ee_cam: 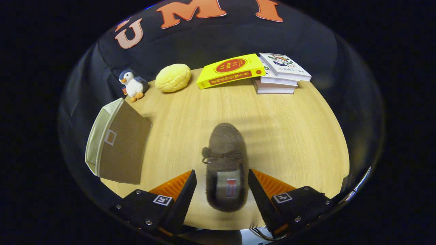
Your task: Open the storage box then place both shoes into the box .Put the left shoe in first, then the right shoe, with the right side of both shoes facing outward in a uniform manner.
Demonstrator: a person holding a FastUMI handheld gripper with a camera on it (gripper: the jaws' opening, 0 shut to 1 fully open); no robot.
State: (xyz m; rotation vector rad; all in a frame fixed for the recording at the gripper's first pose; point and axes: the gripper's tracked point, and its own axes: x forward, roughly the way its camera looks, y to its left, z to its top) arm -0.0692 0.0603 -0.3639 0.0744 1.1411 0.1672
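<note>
A brown fuzzy slipper-style shoe (224, 149) with a small bow lies on the wooden table (289, 136), toe pointing away from me. Its heel end and opening sit between my fingers. My gripper (221, 174) is open and straddles the back half of the shoe; the left finger (185, 190) stands a little off it, while the right finger (257, 187) is close to its side. The storage box (117, 146), brown fabric with a beige side and a small label window, stands to the left of the fingers near the table's left edge.
Along the far edge of the table stand a toy penguin (133, 85), a yellow bun-shaped plush (173, 77), a yellow book (230, 69) and a stack of white books (281, 73). Bare wood stretches between the shoe and these things.
</note>
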